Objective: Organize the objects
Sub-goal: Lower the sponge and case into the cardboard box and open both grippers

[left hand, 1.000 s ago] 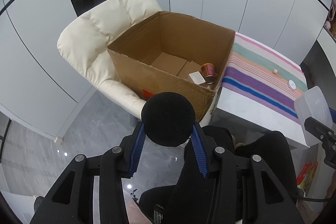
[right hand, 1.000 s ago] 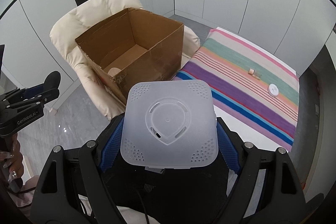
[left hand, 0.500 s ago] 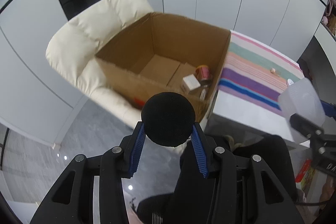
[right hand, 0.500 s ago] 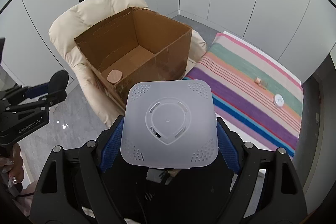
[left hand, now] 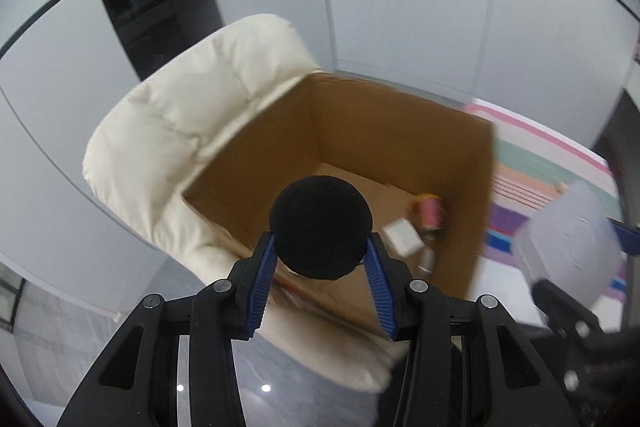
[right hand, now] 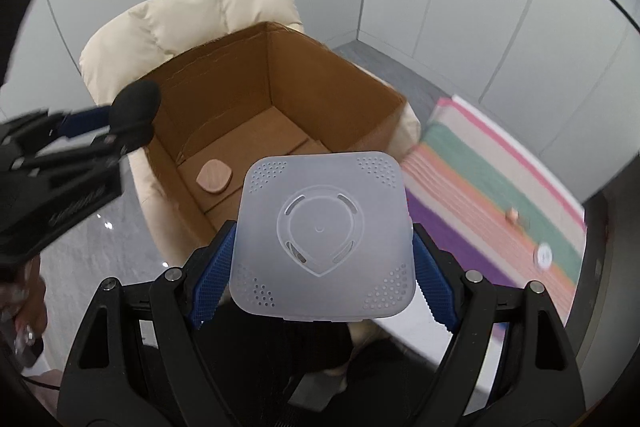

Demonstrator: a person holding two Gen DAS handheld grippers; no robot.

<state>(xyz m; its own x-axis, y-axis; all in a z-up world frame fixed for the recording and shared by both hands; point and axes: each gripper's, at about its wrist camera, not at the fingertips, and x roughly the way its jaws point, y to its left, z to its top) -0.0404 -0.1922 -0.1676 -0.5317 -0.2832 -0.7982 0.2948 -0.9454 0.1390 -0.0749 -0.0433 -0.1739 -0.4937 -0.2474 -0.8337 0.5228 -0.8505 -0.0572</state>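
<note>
My left gripper (left hand: 320, 259) is shut on a black foam ball (left hand: 320, 227), held just in front of the near wall of an open cardboard box (left hand: 400, 131). That ball (right hand: 134, 117) and gripper also show at the left of the right wrist view. My right gripper (right hand: 322, 279) is shut on a frosted white square container (right hand: 322, 239), its perforated face toward the camera, at the box's (right hand: 288, 67) near right corner. Inside the box lie a red can (left hand: 430, 213), a small white box (left hand: 402, 237) and a tan rounded pad (right hand: 214, 177).
The box rests on a cream padded armchair (left hand: 180, 131). Right of it is a table with a striped cloth (right hand: 492, 183), carrying a small white disc (right hand: 544, 255) and a tiny tan object (right hand: 512, 214). Grey glossy floor lies below, white wall panels behind.
Both grippers have moved toward the box with their objects still held. The box now looks larger and nearer, and the black ball has reached its near edge.
</note>
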